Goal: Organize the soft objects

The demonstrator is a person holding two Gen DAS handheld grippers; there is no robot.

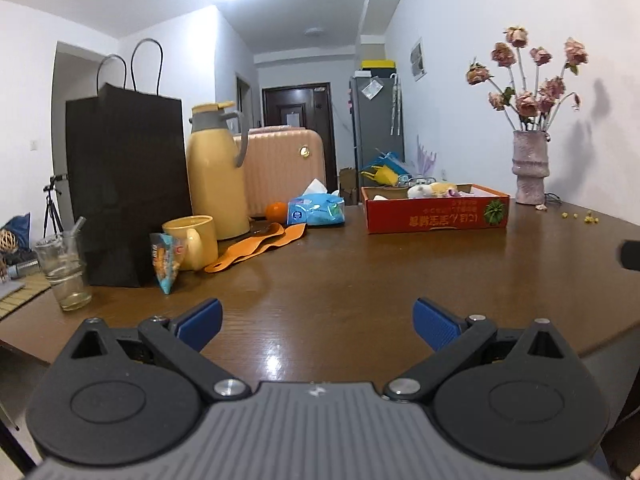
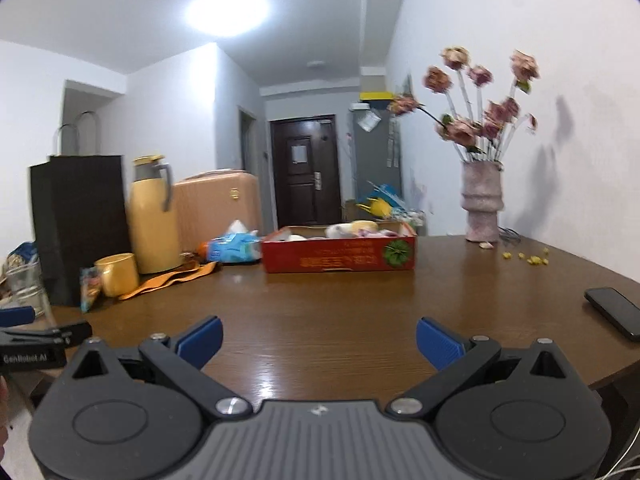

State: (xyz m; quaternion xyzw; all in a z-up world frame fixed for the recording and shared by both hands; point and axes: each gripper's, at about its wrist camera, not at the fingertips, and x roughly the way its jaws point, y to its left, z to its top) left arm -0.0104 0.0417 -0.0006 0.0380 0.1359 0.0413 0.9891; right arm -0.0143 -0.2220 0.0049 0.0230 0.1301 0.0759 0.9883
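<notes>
Left wrist view first: the left gripper [image 1: 318,322] hangs low over the near edge of the brown table [image 1: 360,272], blue pads spread wide, nothing between them. Far across the table, toward its back edge, sits the red cardboard box [image 1: 436,212], and the soft toys [image 1: 434,190] lie inside it, white and yellow shapes just peeking over the rim; exactly how many, I cannot tell. Just left of the box lies a blue tissue pack [image 1: 316,208] with an orange [image 1: 277,212] beside it. Along the table's left side stand a yellow thermos jug [image 1: 214,172], a yellow mug [image 1: 192,242], a snack packet [image 1: 166,262], a black paper bag [image 1: 124,188] and a clear glass [image 1: 64,270]. At the back right corner stands a pink vase [image 1: 530,168] of dried roses.

Over to the right wrist view: the right gripper [image 2: 319,340] is also splayed wide and empty above the near edge, well apart from the box. A dark phone [image 2: 614,312] lies by the table's right edge, and yellow crumbs [image 2: 528,258] dot the wood near the vase.
</notes>
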